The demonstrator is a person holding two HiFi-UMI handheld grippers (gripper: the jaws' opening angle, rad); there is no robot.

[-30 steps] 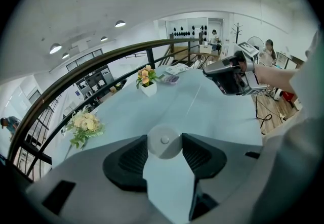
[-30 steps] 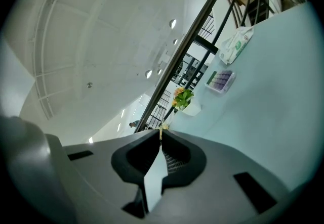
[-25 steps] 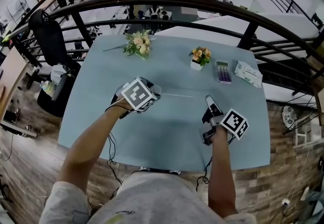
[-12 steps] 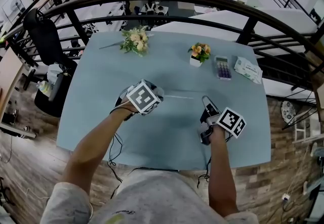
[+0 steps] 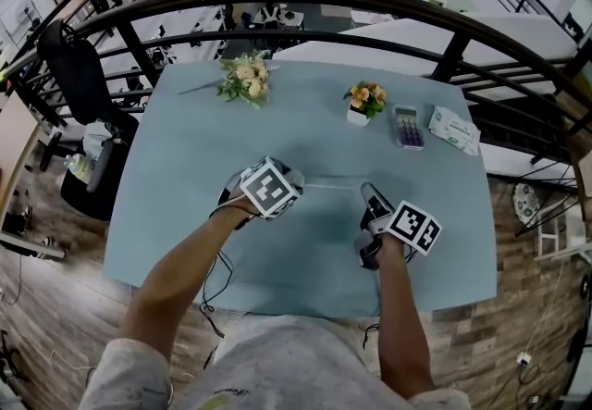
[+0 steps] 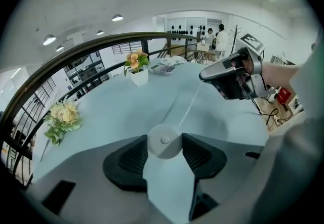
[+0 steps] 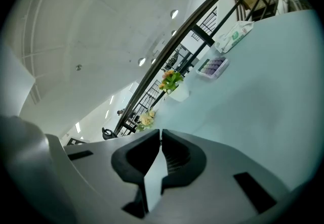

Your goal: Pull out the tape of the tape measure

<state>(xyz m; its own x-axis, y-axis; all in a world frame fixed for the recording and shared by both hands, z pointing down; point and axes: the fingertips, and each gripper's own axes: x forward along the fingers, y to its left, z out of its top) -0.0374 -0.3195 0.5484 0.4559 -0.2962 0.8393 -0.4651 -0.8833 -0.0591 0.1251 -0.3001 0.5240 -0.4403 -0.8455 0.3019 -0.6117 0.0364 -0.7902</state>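
A round white tape measure (image 6: 164,139) sits between the pads of my left gripper (image 6: 164,151), which is closed on its case. Its thin white tape (image 6: 188,104) runs across the pale blue table (image 5: 194,167) to the tip of my right gripper (image 6: 205,75). In the head view the tape (image 5: 333,184) shows as a fine line from the left gripper (image 5: 291,182) to the right gripper (image 5: 367,192). In the right gripper view the jaws (image 7: 161,139) stand almost together, pinching the tape's end.
At the table's far side lie a bouquet (image 5: 245,80), a small flower pot (image 5: 366,101), a calculator (image 5: 407,126) and a tissue pack (image 5: 453,129). A black railing (image 5: 305,1) curves behind the table. A black chair (image 5: 79,75) stands at the left.
Both grippers have drifted slightly nearer to me and a little closer to each other. The tape still spans between them, and both grips are unchanged.
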